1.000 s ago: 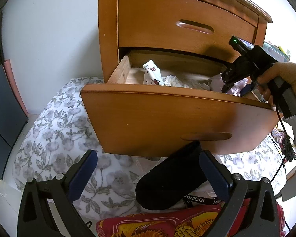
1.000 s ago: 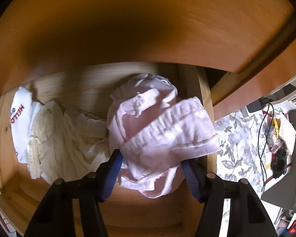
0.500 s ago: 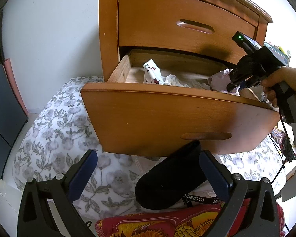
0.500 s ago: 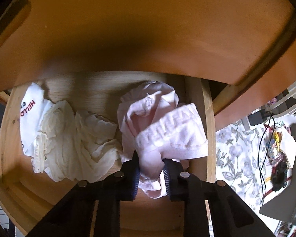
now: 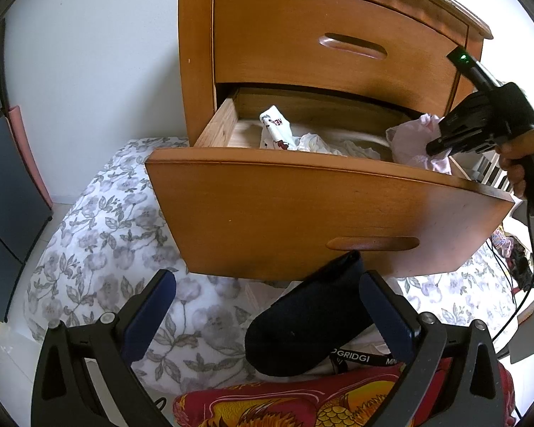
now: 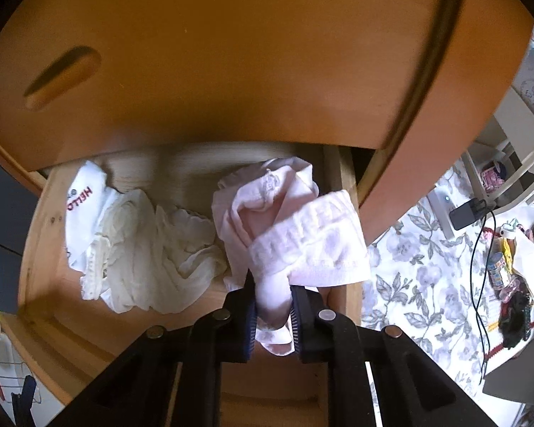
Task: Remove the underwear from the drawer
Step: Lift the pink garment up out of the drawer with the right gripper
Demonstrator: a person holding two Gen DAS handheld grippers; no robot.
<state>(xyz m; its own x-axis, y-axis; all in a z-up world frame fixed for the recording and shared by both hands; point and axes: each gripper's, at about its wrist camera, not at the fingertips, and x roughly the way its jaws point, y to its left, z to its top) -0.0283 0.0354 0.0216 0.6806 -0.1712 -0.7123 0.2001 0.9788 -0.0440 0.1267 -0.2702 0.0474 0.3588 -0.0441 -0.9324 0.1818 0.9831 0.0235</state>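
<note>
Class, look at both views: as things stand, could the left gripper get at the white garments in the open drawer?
Probably not directly: the left gripper sits low outside, and the drawer front stands between it and the white garments.

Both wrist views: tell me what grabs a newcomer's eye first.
The pink underwear, bunched at the open drawer's right end, with the right tongs closing on it. Next, crumpled white garments on the drawer floor to its left, and the left tongs wide open below the drawer front.
</note>
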